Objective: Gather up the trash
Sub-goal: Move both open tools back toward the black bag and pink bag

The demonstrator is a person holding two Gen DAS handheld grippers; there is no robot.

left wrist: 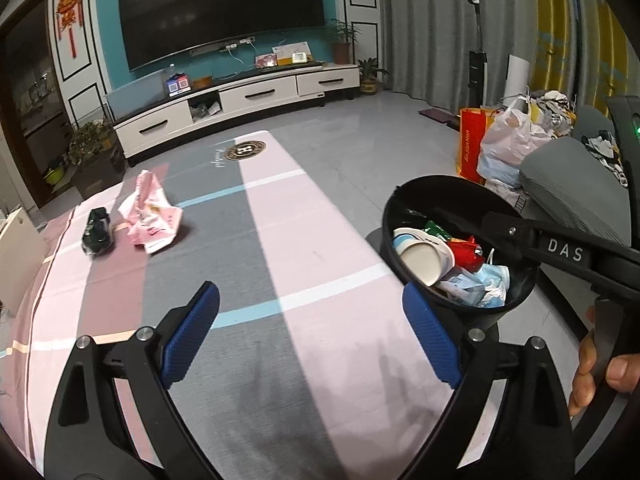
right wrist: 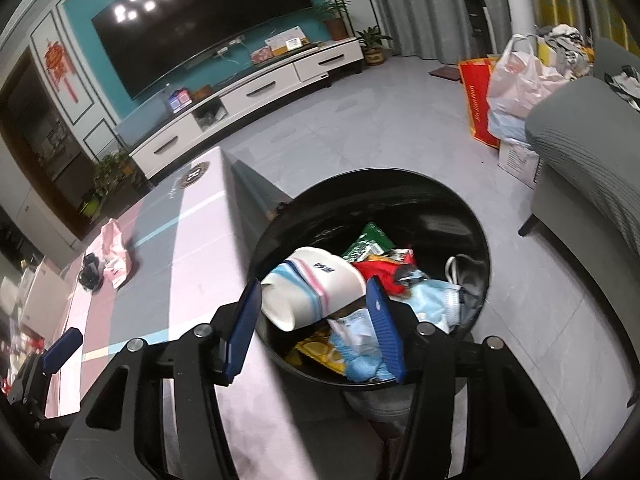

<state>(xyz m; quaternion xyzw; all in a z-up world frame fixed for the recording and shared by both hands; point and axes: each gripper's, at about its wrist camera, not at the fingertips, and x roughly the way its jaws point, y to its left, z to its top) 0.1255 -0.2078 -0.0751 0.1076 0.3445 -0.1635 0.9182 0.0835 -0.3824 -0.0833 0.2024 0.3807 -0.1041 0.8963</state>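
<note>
A crumpled pink wrapper (left wrist: 150,216) and a dark green packet (left wrist: 97,232) lie on the far left of the striped tablecloth (left wrist: 256,264). My left gripper (left wrist: 314,336) hangs open over the cloth's near part, nothing between its blue pads. Beside the table's right edge is a black bin (left wrist: 436,179) holding a white paper cup (left wrist: 420,258), face masks and coloured wrappers. My right gripper (right wrist: 316,332) is open above the bin (right wrist: 400,173). The cup (right wrist: 316,284) lies in the bin below its pads, and they grip nothing. The pink wrapper (right wrist: 114,256) and dark packet (right wrist: 90,272) show far left.
A grey sofa (right wrist: 580,152) stands right of the bin, with plastic and red paper bags (left wrist: 500,148) on the floor behind it. A TV cabinet (left wrist: 240,100) and potted plants (left wrist: 92,144) line the far wall. A person's hand (left wrist: 592,364) holds the right gripper's handle.
</note>
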